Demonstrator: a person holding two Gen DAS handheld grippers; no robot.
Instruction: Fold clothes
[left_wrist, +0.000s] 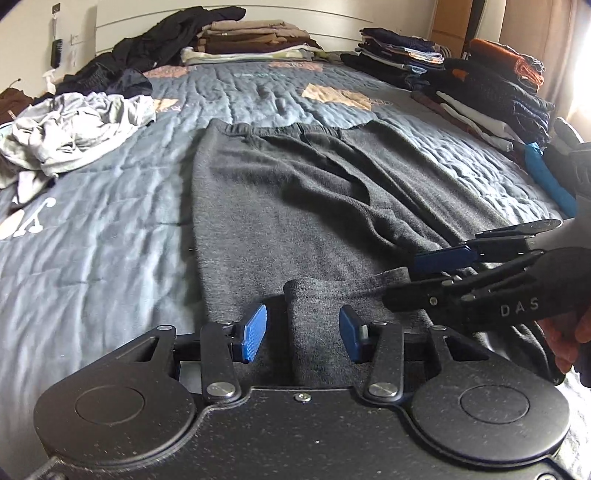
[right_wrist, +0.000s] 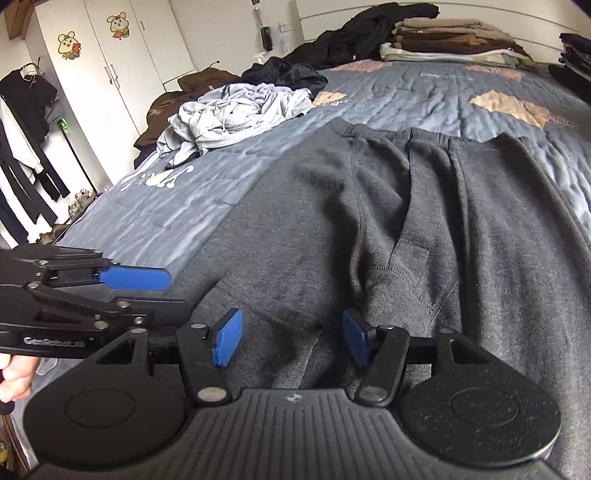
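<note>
We see a bed (left_wrist: 110, 221) under a blue quilt. Left of the dark grey trousers (left_wrist: 295, 206) spread along its middle lies a crumpled pale grey garment (left_wrist: 70, 129); beyond them folded brown clothes (left_wrist: 251, 37) sit at the headboard, and right of them dark folded stacks (left_wrist: 491, 92). White wardrobe doors (right_wrist: 110, 55) stand left. At the trousers' near hem, our left hand-held gripper (left_wrist: 303, 332) and right hand-held gripper (right_wrist: 291, 341) both stand apart, cloth between the pads.
</note>
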